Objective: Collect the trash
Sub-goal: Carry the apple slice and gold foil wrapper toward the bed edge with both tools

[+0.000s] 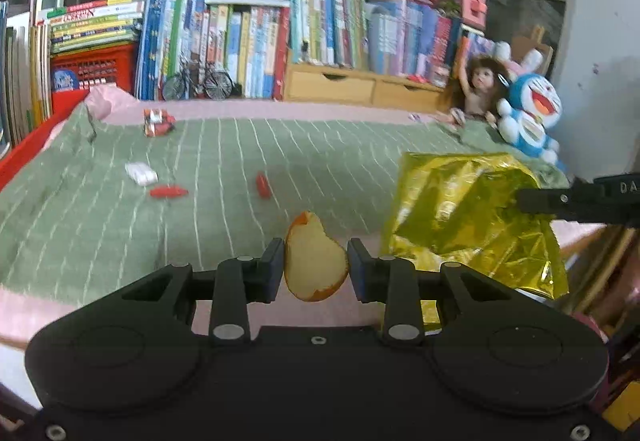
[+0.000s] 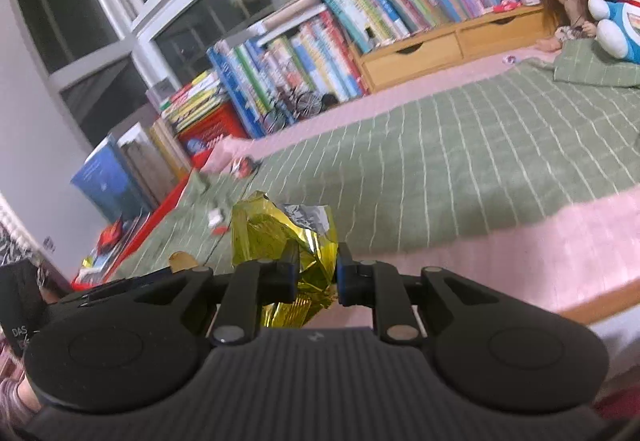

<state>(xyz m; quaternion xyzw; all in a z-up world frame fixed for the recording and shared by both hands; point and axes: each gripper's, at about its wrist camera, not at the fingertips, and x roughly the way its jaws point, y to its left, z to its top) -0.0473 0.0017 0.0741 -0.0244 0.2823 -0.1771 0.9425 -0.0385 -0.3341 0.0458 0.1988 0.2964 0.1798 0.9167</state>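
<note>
Gripping gold foil bag [image 2: 276, 233], contents hidden

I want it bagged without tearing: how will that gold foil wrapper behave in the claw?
The gold foil wrapper looks thin and creased, so probably floppy and very light. It bunches between the right claw, so it likely crumples rather than resists. Its glossy surface may slip.

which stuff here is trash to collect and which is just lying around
Trash: orange peel in left gripper; gold foil wrapper in right gripper; red scraps; white scrap.
Not trash: books, doll, blue plush.
</note>
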